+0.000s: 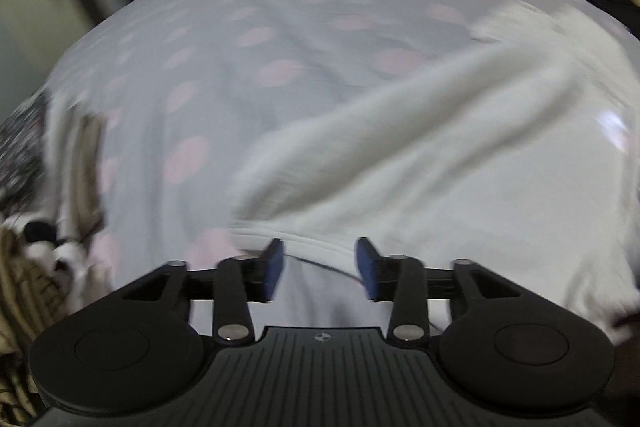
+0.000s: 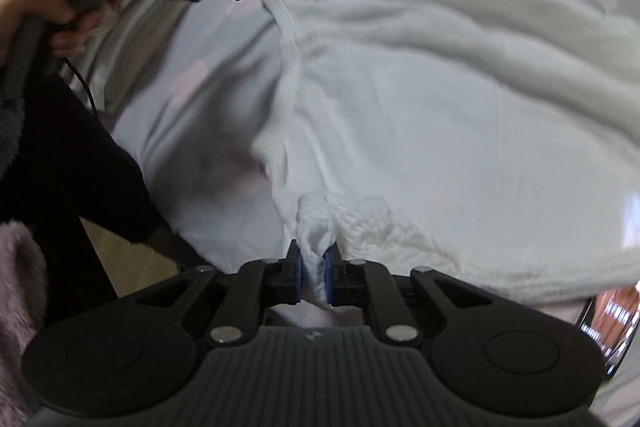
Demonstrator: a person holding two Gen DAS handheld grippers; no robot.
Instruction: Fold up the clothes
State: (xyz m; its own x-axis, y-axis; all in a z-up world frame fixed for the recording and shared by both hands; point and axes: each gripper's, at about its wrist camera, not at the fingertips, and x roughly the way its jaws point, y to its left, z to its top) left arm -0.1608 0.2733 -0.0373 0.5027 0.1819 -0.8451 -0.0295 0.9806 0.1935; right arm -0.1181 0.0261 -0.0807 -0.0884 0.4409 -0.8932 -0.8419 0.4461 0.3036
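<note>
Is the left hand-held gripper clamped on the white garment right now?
No. The left hand-held gripper has its jaws apart, with the white garment lying unpinched between them.

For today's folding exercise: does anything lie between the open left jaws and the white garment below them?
Nothing visible. The left gripper hangs open directly over the white garment, whose hem crosses the gap between its jaws.

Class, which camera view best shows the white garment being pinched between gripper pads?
The right wrist view: the right gripper is shut on a bunched edge of the white garment. The left wrist view shows the garment blurred, beneath the open left gripper.
</note>
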